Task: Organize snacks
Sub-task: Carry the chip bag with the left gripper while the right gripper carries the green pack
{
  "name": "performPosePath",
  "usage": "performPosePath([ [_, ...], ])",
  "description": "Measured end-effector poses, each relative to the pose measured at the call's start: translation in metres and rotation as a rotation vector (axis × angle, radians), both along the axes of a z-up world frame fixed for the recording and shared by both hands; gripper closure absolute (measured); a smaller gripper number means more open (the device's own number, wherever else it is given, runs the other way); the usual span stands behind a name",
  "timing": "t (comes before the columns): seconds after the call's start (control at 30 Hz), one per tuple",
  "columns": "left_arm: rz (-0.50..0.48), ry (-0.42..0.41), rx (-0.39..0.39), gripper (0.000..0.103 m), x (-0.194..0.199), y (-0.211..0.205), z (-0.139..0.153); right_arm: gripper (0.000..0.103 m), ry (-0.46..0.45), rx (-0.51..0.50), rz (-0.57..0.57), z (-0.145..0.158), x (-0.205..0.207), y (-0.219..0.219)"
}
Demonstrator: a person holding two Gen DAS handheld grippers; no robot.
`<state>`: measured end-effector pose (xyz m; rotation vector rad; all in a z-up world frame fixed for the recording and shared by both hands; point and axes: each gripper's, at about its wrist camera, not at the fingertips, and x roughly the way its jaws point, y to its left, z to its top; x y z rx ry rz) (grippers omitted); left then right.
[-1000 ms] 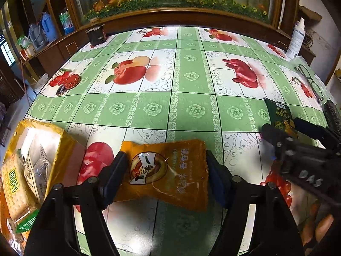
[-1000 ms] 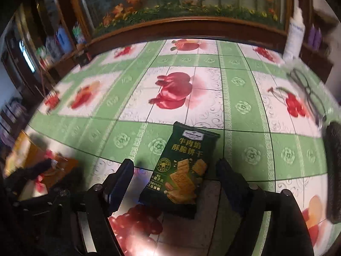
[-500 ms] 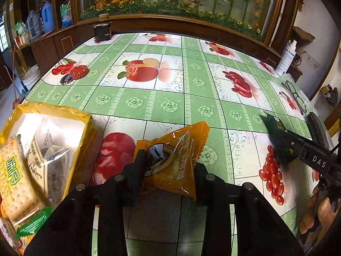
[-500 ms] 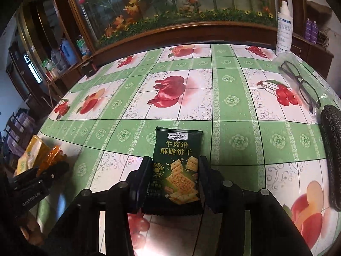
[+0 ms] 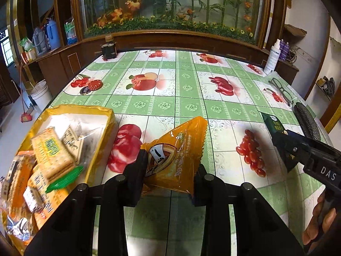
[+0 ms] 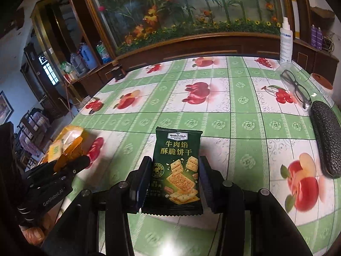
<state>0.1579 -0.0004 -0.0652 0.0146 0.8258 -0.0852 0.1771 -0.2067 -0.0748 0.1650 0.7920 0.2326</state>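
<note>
While the yellow snack bag (image 5: pixel 64 140) sits open at the near left, we clamp an orange packet (image 5: pixel 177 155) in the left gripper (image 5: pixel 170 170) and a green cracker packet (image 6: pixel 177 166) in the right gripper (image 6: pixel 173 181), above the table (image 5: pixel 187 89).

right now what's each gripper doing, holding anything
left gripper: shut on the orange snack packet
right gripper: shut on the green cracker packet

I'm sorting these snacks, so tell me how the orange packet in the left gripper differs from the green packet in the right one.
The orange packet is glossy orange-yellow with a round logo; the green packet is dark green and pictures square crackers. The orange packet sits tilted and crumpled between its pads; the green packet stands straight and flat. Both are small sealed snack packs, each clamped in a gripper.
</note>
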Motion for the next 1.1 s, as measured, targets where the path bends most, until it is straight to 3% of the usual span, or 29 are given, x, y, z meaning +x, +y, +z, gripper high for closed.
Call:
performPosePath([
  [0.57, 0.064, -0.066, -0.023, 0.072, -0.062, 0.040, 0.026, 0.057, -0.109, -0.144, 0.101, 0.033, -0.077, 0.071],
  [0.9, 0.159, -0.129, 0.064, 0.072, -0.085, 0.074, 0.038, 0.057, -0.150, -0.168, 0.186, 0.046, -0.094, 0.115],
  [1.1, 0.211, -0.149, 0.075, 0.072, -0.092, 0.097, 0.040, 0.057, -0.158, -0.170, 0.221, 0.048, -0.098, 0.135],
])
